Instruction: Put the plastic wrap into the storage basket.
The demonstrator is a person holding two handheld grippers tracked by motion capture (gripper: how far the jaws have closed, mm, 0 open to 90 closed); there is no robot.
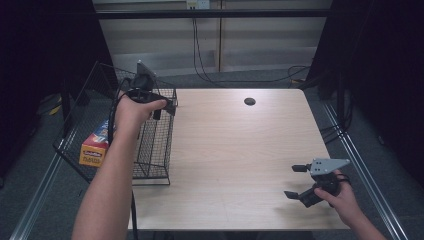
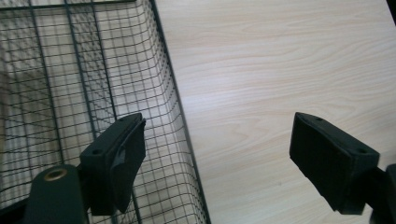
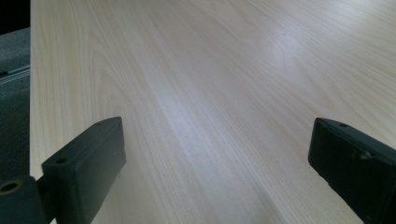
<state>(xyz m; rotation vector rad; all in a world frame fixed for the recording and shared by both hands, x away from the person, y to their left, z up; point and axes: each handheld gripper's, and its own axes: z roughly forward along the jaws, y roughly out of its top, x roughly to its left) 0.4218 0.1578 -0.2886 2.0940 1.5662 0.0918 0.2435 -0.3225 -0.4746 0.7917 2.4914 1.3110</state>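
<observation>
A black wire basket (image 1: 152, 150) stands at the table's left edge. My left gripper (image 1: 165, 106) hovers above its right wall near the far corner. In the left gripper view the jaws (image 2: 217, 158) stand open, one over the basket mesh (image 2: 70, 70) and one over bare wood, with the basket's wall running between them untouched. My right gripper (image 1: 295, 181) rests low near the table's front right corner, open. In the right gripper view (image 3: 215, 163) there is just light wood between its jaws.
An orange and yellow box (image 1: 94, 147) shows at the basket's left side; whether it lies inside the basket I cannot tell. A dark round hole (image 1: 249, 101) sits in the wooden table (image 1: 240, 150) near its far edge. Cables (image 1: 200, 65) hang behind.
</observation>
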